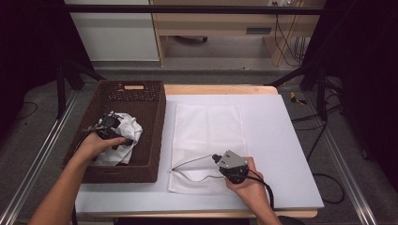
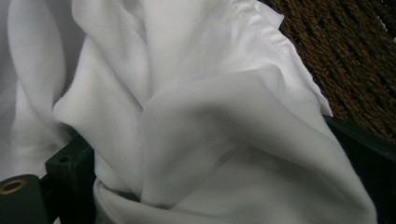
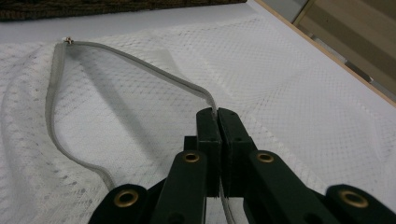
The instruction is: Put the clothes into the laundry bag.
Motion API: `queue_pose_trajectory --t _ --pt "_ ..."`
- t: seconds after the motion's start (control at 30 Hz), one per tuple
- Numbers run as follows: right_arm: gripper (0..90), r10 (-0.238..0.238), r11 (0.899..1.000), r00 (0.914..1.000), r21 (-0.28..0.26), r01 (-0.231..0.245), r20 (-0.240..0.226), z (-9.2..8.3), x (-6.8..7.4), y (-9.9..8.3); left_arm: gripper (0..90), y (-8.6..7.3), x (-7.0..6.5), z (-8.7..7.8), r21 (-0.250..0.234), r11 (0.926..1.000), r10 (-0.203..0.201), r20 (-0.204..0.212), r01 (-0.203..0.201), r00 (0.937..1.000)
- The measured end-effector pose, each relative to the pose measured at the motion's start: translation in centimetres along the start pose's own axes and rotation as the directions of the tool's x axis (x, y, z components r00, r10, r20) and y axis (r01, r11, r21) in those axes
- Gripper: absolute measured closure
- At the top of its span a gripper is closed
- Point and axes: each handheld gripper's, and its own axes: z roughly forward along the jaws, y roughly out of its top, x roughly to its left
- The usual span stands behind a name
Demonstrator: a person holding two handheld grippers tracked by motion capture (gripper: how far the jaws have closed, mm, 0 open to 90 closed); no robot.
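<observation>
While we hold two grippers, one mesh laundry bag (image 1: 206,140) lies flat beneath our right gripper (image 3: 216,113).
Right jaws pinch its grey zipper edge (image 3: 140,60); left gripper (image 1: 109,125), inside one woven wicker basket (image 1: 157,117), clamps crumpled white cloth (image 2: 196,107).

A plain white cloth (image 1: 119,136) lies in the dark brown woven basket (image 1: 155,122); the white mesh bag (image 1: 209,136) has a grey zipper edge (image 3: 140,63).

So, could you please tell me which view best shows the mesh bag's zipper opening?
The right gripper view: the zipper edge loops open close up, pinched by the right hand-held gripper. The high view shows it small and thin on the mesh bag. The left gripper view shows white cloth instead.
</observation>
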Motion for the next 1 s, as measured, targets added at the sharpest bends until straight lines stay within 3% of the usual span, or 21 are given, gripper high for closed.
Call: queue_pose_trajectory --t 0.6,0.8,1.0 --pt "88.4 -0.001 1.0 1.0 0.002 0.001 -0.002 0.01 0.02 -0.01 10.3 0.22 -0.22 0.06 0.019 0.9998 0.007 -0.023 -0.007 0.9997" --pt "88.4 -0.001 1.0 1.0 0.002 0.001 -0.003 0.03 0.02 -0.01 16.7 0.28 -0.29 -0.09 0.02 0.9997 0.015 -0.033 -0.014 0.9993" --pt "88.4 -0.002 1.0 1.0 0.005 0.002 -0.002 0.03 0.08 -0.01 30.0 0.32 -0.32 -0.34 0.023 0.9992 0.033 -0.065 -0.032 0.9973"
